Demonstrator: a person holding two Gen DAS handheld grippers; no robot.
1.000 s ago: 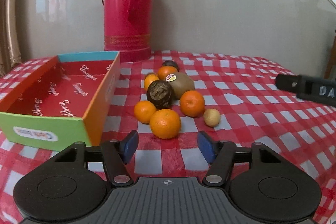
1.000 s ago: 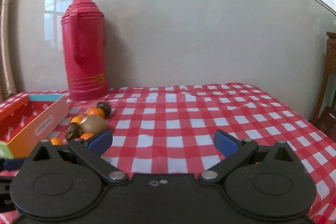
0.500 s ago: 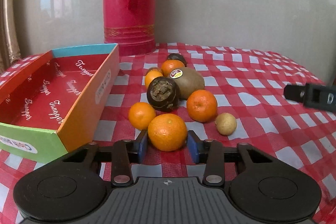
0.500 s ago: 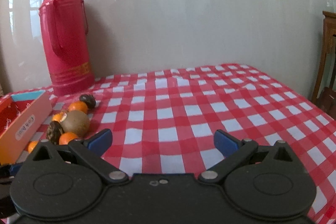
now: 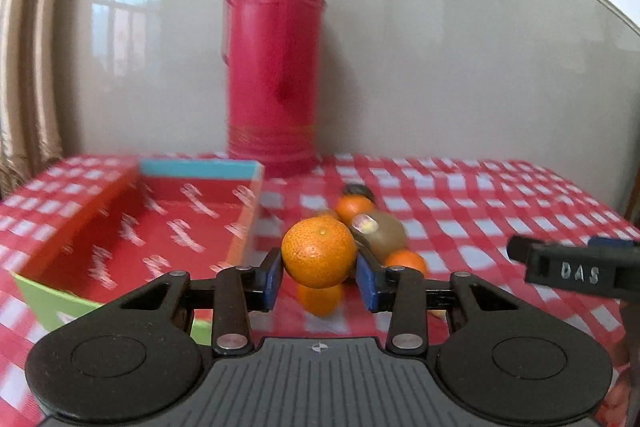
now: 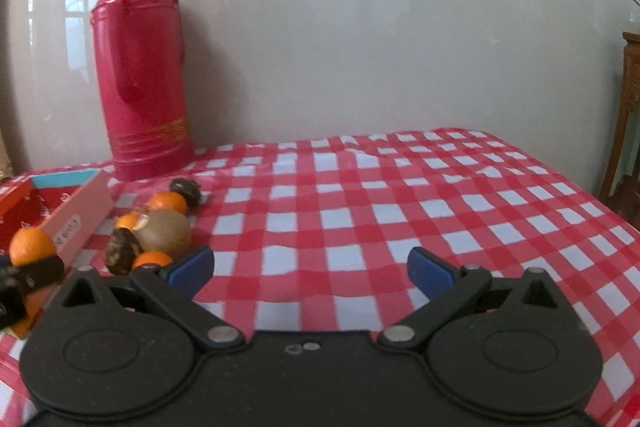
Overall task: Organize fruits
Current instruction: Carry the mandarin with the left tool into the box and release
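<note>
Orange clamped between left gripper pads, lifted clear of the pile, probably bound for the box beside it; right gripper spread wide, empty, waiting

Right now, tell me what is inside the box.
The box shows only its red printed floor; no fruit lies in the part that is visible. Its near corner is hidden behind the left gripper, so that part cannot be checked.
</note>
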